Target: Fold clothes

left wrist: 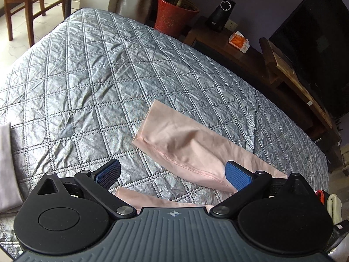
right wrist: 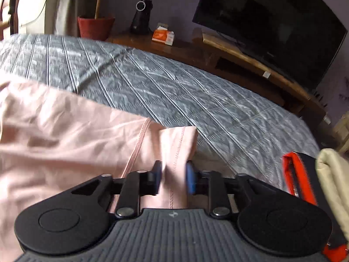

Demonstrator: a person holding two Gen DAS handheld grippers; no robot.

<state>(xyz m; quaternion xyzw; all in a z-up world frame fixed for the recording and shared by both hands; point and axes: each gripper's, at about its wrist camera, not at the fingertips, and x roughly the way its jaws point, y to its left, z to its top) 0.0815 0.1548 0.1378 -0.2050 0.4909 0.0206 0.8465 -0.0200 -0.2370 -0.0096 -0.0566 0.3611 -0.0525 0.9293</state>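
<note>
The right claw (right wrist: 173, 178) is clamped on the pink garment (right wrist: 65, 135); the left claw (left wrist: 173, 174) stands apart above the bed (left wrist: 87, 76), a dark bag (right wrist: 303, 174) beside.

Left gripper (left wrist: 173, 174): black linkage arms with silver pivot pins, two round black side housings, grey ribbed base plate bearing a small crosshair mark. Fingers (left wrist: 237, 176) carry blue pads with fine grid texture. Right gripper (right wrist: 174, 180): same build, with black links, silver pins and ribbed grey plate; blue pad (right wrist: 190, 180) motion-blurred.

A red pot (left wrist: 174, 14), a speaker (left wrist: 221, 14) and a television (left wrist: 314, 43) stand behind.
</note>
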